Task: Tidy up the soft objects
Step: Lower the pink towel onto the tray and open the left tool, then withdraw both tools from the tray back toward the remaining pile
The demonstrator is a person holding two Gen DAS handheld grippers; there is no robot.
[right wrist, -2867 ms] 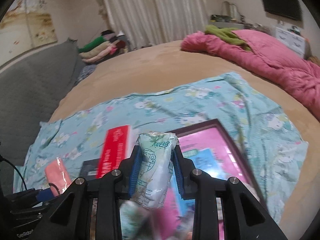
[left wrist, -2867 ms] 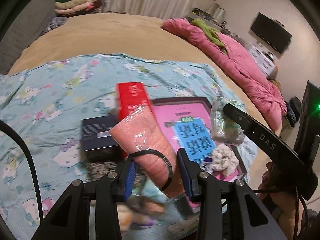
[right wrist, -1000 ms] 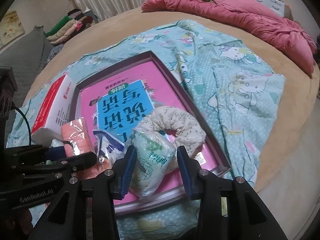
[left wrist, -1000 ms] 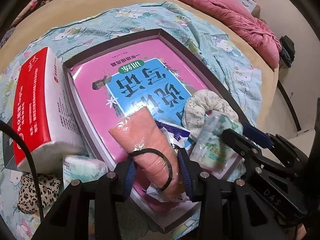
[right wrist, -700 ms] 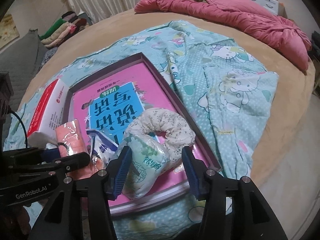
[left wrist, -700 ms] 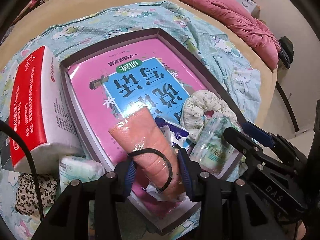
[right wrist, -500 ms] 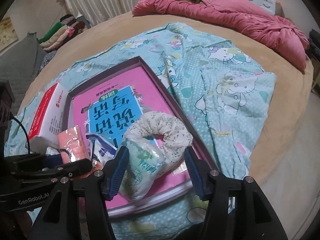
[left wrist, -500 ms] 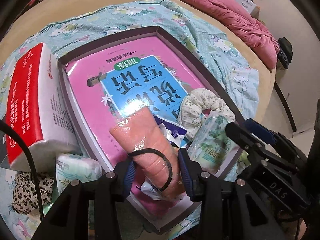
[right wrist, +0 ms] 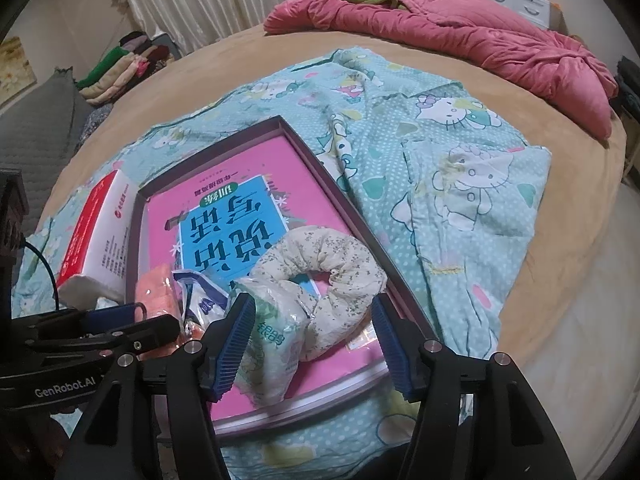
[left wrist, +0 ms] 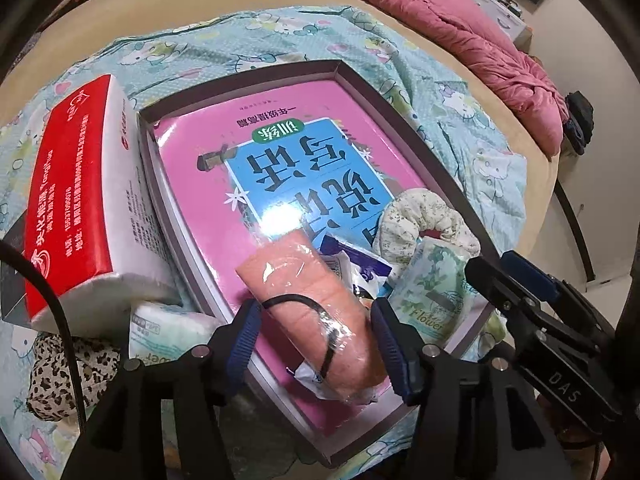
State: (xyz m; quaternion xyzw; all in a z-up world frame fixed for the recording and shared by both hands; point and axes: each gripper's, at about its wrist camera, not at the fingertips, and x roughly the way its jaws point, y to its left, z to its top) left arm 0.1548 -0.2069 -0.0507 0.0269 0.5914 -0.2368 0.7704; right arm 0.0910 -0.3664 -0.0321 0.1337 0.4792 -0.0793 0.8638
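A salmon cloth roll [left wrist: 308,300] in clear wrap, with a black hair band around it, lies on the pink book [left wrist: 256,160] inside a shallow dark box [left wrist: 404,108]. My left gripper [left wrist: 316,332] straddles the roll; its jaws are opening and both pads stand just off it. A green floral tissue pack [right wrist: 272,344] rests at the box's near corner against a cream floral scrunchie [right wrist: 320,264]. My right gripper [right wrist: 312,336] is around the pack, jaws opening, with a wide gap on its right side. It also shows as the right gripper [left wrist: 512,280] in the left wrist view.
A red-and-white tissue brick [left wrist: 76,196] leans on the box's left side, with another tissue pack [left wrist: 168,332] and a leopard scrunchie [left wrist: 60,372] below it. A blue-white packet [right wrist: 204,296] lies between the two packs. A pink quilt [right wrist: 460,28] lies beyond. The bed edge [right wrist: 560,264] is at right.
Both grippers came down from above the bed to the box. In the last second both sets of jaws widened, leaving the roll and the tissue pack resting in the box.
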